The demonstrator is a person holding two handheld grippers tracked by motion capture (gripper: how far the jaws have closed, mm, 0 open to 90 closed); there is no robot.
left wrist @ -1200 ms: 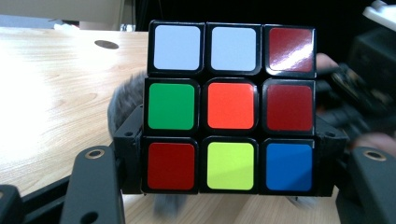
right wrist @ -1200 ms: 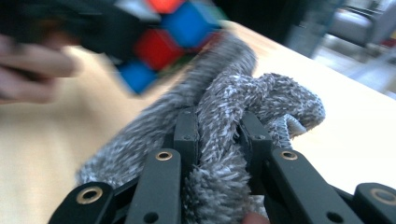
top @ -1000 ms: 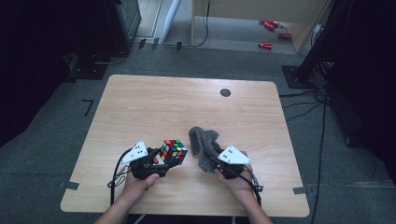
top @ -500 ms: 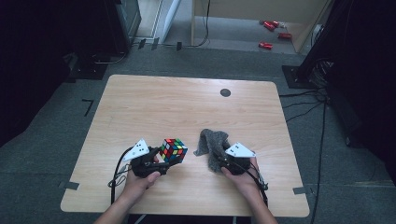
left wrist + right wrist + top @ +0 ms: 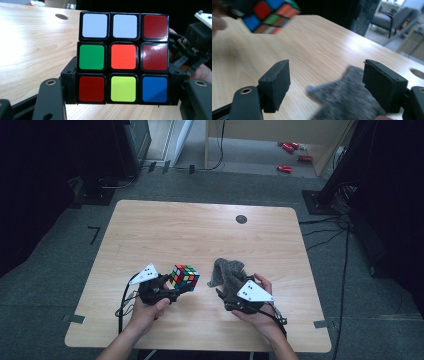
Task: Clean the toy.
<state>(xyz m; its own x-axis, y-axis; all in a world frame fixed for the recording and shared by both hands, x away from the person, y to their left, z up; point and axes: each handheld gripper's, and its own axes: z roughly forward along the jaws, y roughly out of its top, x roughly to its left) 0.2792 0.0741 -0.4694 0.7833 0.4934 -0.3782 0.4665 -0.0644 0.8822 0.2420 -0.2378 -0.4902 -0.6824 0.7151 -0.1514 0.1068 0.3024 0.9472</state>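
My left gripper [image 5: 172, 287] is clamped on the cube [image 5: 184, 276], held just above the table [image 5: 200, 230] near its front edge. My right gripper [image 5: 325, 82] has just been opening; its jaws stand apart, the grey cloth [image 5: 227, 274] lying loose on the table between them. No containers here.

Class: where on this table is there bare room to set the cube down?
Free: the table behind the cube up to the dark hole. Crowded: the near edge, with the left gripper, grey cloth and right gripper.
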